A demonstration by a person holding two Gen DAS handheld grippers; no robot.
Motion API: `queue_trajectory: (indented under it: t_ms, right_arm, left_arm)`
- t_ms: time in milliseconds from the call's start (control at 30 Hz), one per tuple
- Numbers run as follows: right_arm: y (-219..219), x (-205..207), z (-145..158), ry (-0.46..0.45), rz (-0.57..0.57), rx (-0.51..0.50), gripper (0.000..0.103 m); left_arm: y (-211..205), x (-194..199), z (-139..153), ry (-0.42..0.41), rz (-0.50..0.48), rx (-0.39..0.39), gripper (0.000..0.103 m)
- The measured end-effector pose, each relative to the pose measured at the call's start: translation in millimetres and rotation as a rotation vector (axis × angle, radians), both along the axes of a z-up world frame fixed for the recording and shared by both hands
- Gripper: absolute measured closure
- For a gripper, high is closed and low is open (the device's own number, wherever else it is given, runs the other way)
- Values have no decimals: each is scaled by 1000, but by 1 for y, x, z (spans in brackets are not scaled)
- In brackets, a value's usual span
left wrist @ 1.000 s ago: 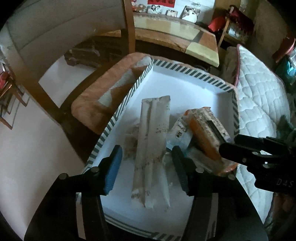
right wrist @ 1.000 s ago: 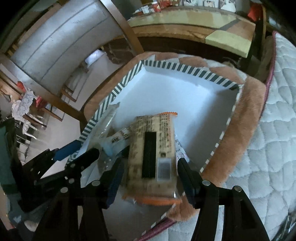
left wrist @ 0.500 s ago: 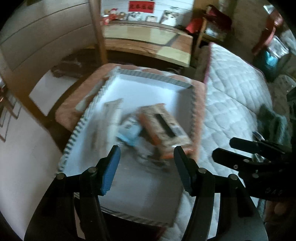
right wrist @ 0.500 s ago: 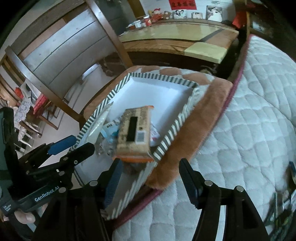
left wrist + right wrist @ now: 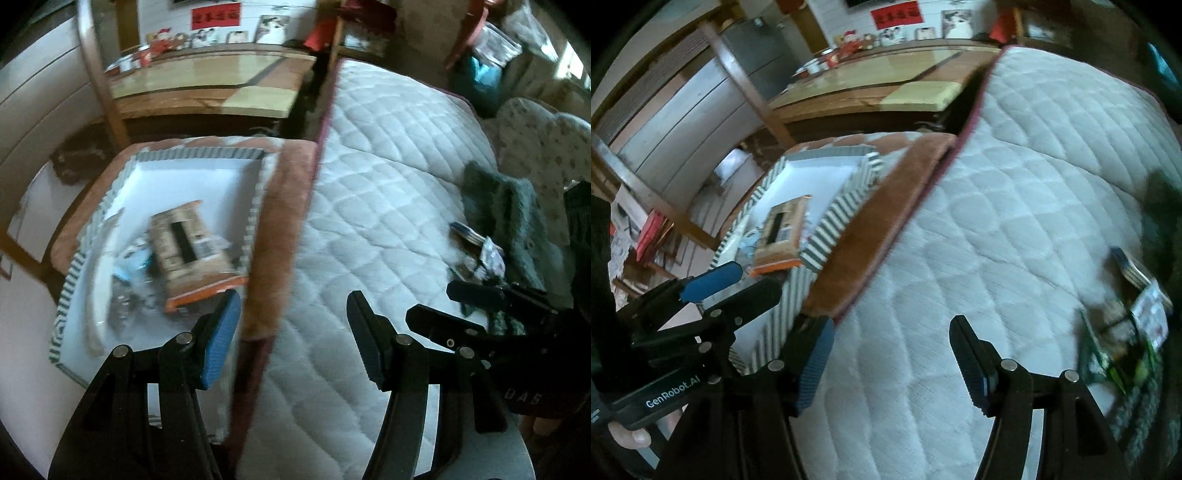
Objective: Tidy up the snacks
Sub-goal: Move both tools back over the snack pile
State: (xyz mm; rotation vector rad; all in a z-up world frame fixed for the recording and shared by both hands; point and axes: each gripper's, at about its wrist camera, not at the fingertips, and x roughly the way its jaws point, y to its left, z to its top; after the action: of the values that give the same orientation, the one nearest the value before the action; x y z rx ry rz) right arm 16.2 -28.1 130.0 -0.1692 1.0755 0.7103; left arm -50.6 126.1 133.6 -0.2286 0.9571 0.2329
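Green-striped tray [image 5: 70,284], white quilt [image 5: 388,184]

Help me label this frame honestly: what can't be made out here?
- Packets on the quilt, right wrist view: motion-blurred, cut by the fisheye edge; print unreadable.
- Small wrappers in the striped box, left wrist view: smeared, partly under the tan snack pack; count unclear.
- Striped box's near corner, left wrist view: hidden behind the left tool.

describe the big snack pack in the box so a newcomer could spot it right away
Start from the white quilted bed; along its edge runs a brown plush strip, and beside that sits a white box with a striped rim. The pack lies flat in the box near the wall closest to the bed. Unlike the small pale wrappers beside it, it is large, tan, with an orange end and a dark central stripe.
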Motion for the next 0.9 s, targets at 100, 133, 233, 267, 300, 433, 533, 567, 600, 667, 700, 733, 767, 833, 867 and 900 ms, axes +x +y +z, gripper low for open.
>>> queue_trajectory:
  t_ms: [100, 133, 233, 267, 300, 433, 533, 567, 600, 667, 700, 733, 767, 833, 867, 900]
  right_arm:
    - [-24, 2, -1, 3, -41, 4, 39]
    - [-32, 3, -1, 5, -55, 4, 39]
    - [-56, 5, -3, 10, -94, 4, 39]
    - [-66, 6, -3, 13, -109, 6, 39]
    - [-72, 6, -4, 16, -118, 7, 39]
    - [-100, 9, -9, 24, -162, 5, 38]
    - [-120, 12, -12, 29, -196, 10, 38]
    - [-128, 13, -13, 31, -208, 11, 38]
    - [-133, 14, -13, 32, -218, 11, 38]
    - [-146, 17, -15, 34, -238, 7, 38]
    - [-150, 17, -16, 37, -245, 6, 37]
    - [-158, 18, -17, 41, -255, 4, 37]
    - [-166, 20, -19, 46, -270, 3, 37]
    - [-179, 23, -23, 53, -296, 6, 37]
    - [-184, 24, -24, 57, -308, 7, 36]
    - [-191, 25, -27, 61, -322, 8, 37]
  left_arm:
    - [-19, 9, -3, 4, -35, -1, 43]
    - [-26, 13, -4, 8, -50, -4, 43]
    - [-44, 21, -7, 15, -80, 0, 43]
    - [-50, 24, -8, 18, -92, 3, 43]
    - [-57, 27, -9, 21, -103, 5, 43]
    - [-77, 39, -15, 35, -141, 8, 43]
    - [-90, 47, -19, 45, -163, 11, 43]
    - [-94, 49, -20, 47, -169, 12, 43]
    - [-97, 51, -20, 50, -175, 12, 43]
    - [-104, 56, -24, 58, -188, 13, 43]
    - [-107, 58, -25, 62, -193, 14, 43]
    - [-110, 61, -27, 67, -198, 14, 43]
    - [-113, 64, -29, 73, -204, 12, 43]
    - [-118, 69, -34, 84, -216, 8, 43]
    - [-122, 72, -36, 91, -222, 6, 43]
    - [-124, 74, -38, 97, -227, 4, 43]
